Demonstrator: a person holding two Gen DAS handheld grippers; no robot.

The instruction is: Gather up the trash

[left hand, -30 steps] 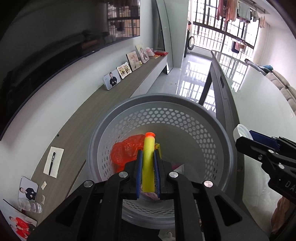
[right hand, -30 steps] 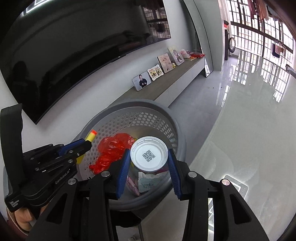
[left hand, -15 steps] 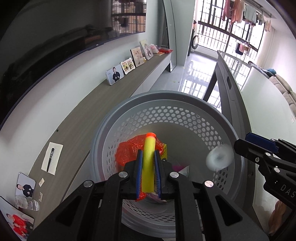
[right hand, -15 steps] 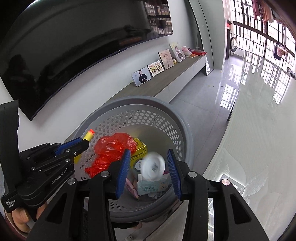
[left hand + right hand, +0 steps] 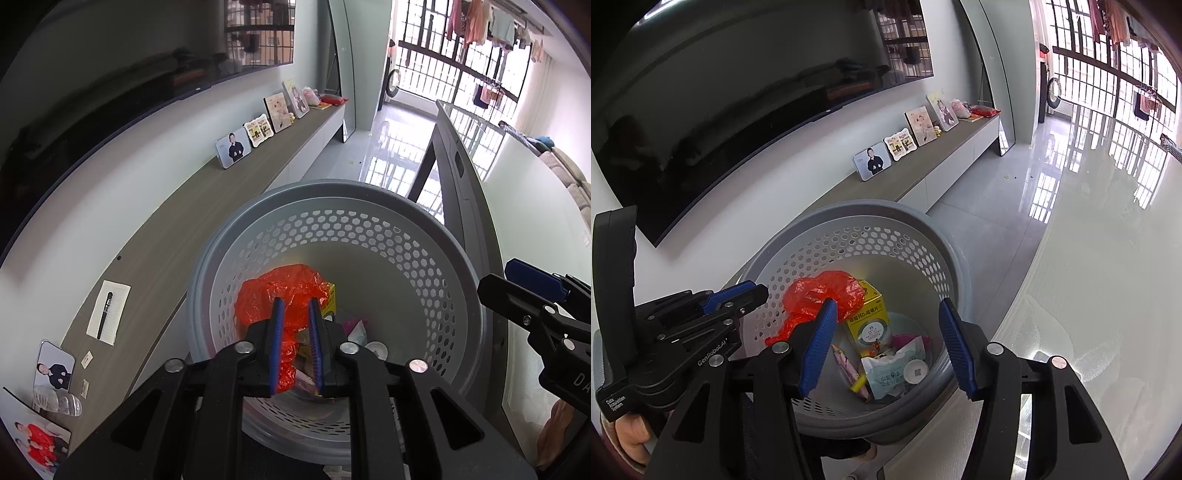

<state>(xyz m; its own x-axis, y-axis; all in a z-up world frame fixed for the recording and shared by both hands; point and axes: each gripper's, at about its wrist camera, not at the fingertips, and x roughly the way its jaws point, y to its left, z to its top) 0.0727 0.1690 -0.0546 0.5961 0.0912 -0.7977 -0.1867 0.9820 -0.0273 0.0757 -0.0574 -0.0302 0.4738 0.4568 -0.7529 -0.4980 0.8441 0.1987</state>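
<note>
left gripper: jaws were opening, nothing between them | right gripper: jaws were opening wider, empty | both hung over the grey basket

Dark TV on pale wall, wood-topped console below; glossy floor, barred windows.

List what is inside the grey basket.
In the basket: a red bag, a yellow box, a pale wrapper, a white lid and a yellow dart. Whatever lies beneath them is covered.
</note>
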